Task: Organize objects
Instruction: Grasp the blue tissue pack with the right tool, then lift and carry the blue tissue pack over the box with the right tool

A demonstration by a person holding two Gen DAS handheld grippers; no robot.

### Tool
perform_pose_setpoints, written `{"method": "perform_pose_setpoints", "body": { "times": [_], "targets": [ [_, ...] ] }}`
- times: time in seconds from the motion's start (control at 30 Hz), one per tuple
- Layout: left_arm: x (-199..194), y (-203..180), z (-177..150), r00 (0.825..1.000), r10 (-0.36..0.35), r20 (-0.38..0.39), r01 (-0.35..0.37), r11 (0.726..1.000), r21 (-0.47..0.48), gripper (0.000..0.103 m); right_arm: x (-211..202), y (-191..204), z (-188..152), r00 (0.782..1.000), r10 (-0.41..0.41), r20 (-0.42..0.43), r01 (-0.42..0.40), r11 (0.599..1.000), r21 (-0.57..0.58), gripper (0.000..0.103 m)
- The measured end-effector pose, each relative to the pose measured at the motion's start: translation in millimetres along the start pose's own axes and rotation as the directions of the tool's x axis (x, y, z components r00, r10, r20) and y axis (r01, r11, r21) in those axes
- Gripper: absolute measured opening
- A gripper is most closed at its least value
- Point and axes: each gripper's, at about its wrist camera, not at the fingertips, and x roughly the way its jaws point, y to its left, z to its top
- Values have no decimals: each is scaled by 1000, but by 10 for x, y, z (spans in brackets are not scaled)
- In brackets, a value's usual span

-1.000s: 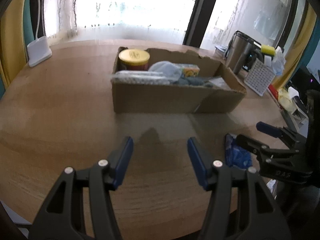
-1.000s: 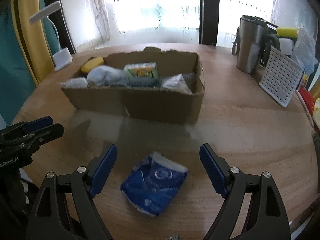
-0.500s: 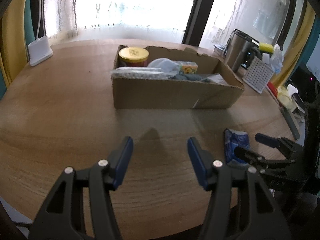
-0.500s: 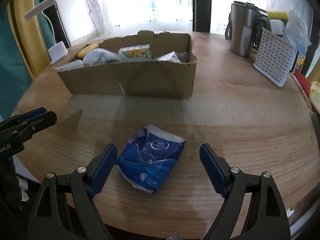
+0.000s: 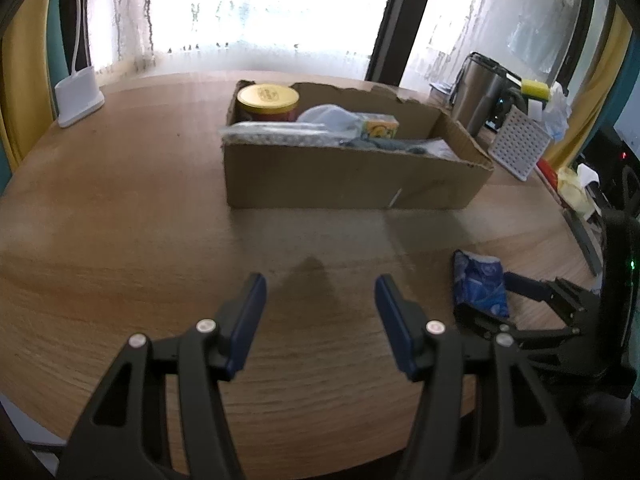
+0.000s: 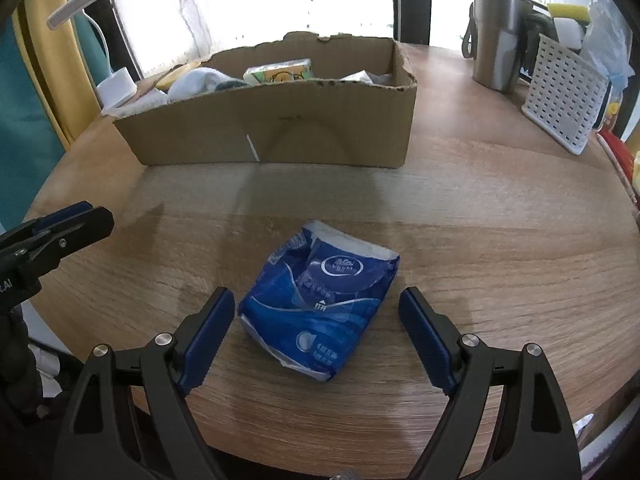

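Desk: carries everything
Box: behind the packet, holding several items
Packet: flat on the desk, between the right tool fingers, untouched
Left tool: left of the packet, over bare desk
Mug, basket: right of the box

Blown-out backlit window, soft shadows on table, fisheye-warped edges

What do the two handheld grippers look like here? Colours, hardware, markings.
Both match: the left gripper and the right gripper have black angular linkage arms with triangular cut-outs, silver round pivot pins, and flat dark-blue pads on each finger. White lettering shows on the left gripper's body in the right wrist view, cut off at the edge. No cables or sleeves visible.
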Motion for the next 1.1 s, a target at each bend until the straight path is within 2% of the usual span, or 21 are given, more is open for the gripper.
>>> {"method": "perform_pose_setpoints", "body": {
  "times": [0.1, 0.2, 0.43, 1.1],
  "targets": [
    [19, -12, -6, 1000, -1, -6, 1, 1000, 4, 58, 4, 27, -8, 1000, -14, 2, 14, 1000, -15, 86],
    [33, -14, -7, 1000, -3, -10, 3, 1000, 5, 58, 7, 66, -15, 999, -36, 12, 36, 998, -42, 77],
    [52, -16, 2, 1000, -3, -11, 3, 1000, 7, 59, -15, 86, -8, 999, -30, 27, 32, 997, -66, 70],
    [71, -109, 177, 1000, -1, -7, 1, 1000, 19, 59, -197, -121, 181, 996, -31, 87, 32, 999, -13, 68]
  ]
}}
